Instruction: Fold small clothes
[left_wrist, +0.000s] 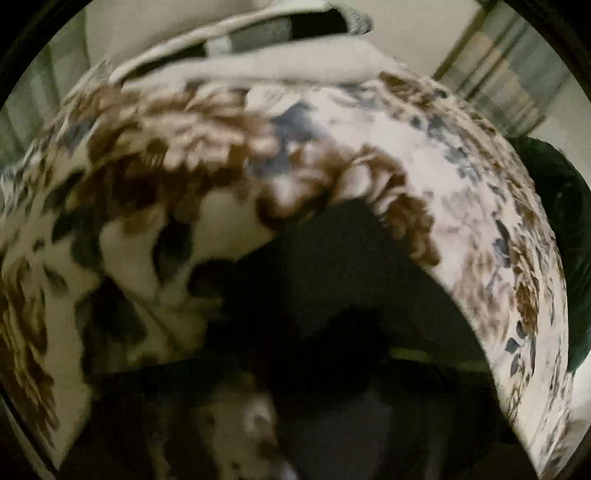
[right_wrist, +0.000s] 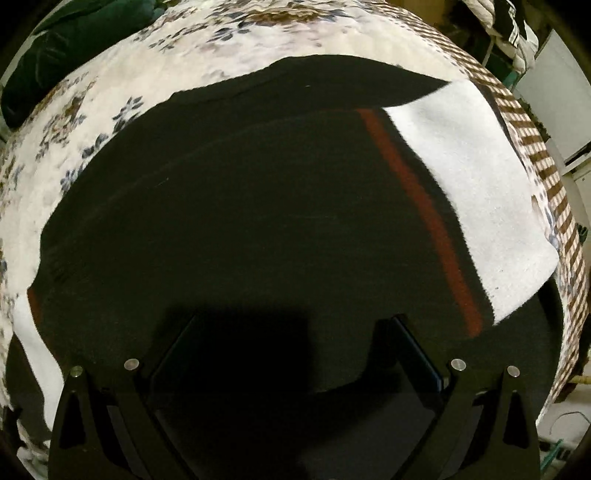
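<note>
Right wrist view first, since it's the sharp one. The right gripper (right_wrist: 295, 321) has its two fingers spread wide with nothing pinched between them, pointing steeply down at the cloth. Directly under and ahead of the fingers is the black garment (right_wrist: 240, 203), lying mostly flat and filling the middle of the frame. Off to the gripper's right side a red stripe (right_wrist: 424, 206) runs along it, and just past that a white band (right_wrist: 480, 184) of the same piece. A fold of the black fabric lies across the far edge. Beyond the garment is the floral bedsheet (right_wrist: 166, 81) it's lying on, with a brown-and-white checked border (right_wrist: 535, 155) curving round on the right. Far up on the left sits something dark green (right_wrist: 74, 40), maybe a pillow, can't say for sure.

Left wrist view is badly smeared. The left gripper (left_wrist: 280, 413) is just a dark blur at the bottom, so honestly I can't tell if its fingers are apart or pressed together, or whether they've got hold of anything. Just ahead of it is the black garment again, then the floral sheet arching over. Farthest out lies a grey, white and black striped cloth (left_wrist: 258, 33).
</note>
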